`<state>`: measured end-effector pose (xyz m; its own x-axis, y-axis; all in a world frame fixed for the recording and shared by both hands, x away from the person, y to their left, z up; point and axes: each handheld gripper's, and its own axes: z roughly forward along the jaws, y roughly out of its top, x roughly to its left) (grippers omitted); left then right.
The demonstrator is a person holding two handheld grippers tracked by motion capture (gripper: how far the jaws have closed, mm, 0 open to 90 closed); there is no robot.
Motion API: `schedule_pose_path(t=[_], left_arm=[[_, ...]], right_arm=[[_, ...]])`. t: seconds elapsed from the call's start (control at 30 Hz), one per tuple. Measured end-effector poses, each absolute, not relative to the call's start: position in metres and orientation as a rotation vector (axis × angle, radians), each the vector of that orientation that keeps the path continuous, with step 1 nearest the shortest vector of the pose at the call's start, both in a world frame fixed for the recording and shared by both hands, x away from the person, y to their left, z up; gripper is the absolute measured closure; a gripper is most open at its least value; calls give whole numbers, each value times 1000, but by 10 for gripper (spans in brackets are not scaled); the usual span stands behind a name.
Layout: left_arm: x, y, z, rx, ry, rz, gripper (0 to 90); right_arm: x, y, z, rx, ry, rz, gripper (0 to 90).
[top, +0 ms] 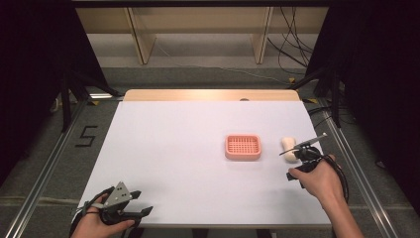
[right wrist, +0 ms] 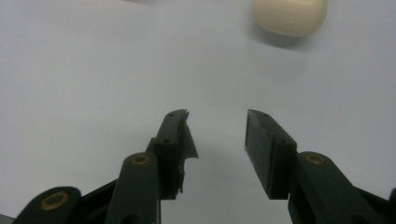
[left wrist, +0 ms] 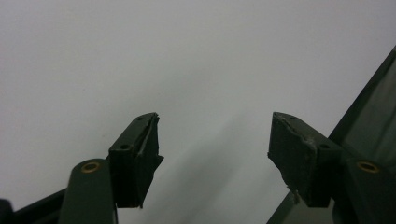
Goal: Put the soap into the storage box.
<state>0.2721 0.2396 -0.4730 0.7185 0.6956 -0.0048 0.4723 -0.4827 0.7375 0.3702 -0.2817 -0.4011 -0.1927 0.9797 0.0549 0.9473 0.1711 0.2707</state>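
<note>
My left gripper (top: 141, 203) sits at the table's (top: 173, 163) near left corner, well left of the pink dish (top: 242, 147), jaws spread wide with nothing between them. The dish lies right of the table's middle. Just right of the dish lies the cream soap (top: 288, 147), on the table and ungrasped. My right gripper (right wrist: 217, 121) hovers just short of the soap, jaws parted and empty

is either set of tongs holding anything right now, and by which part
Nothing is held. The right tongs stand open short of the cream soap bar; the left tongs are open over bare table.
</note>
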Motion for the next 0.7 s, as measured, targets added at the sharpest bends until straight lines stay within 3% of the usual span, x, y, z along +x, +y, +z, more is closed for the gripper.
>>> schedule_pose_path(t=[0.7], left_arm=[[273,241,-473,2175,877,387,330]], right_arm=[[409,-285,-395,1948,2306,298,554]])
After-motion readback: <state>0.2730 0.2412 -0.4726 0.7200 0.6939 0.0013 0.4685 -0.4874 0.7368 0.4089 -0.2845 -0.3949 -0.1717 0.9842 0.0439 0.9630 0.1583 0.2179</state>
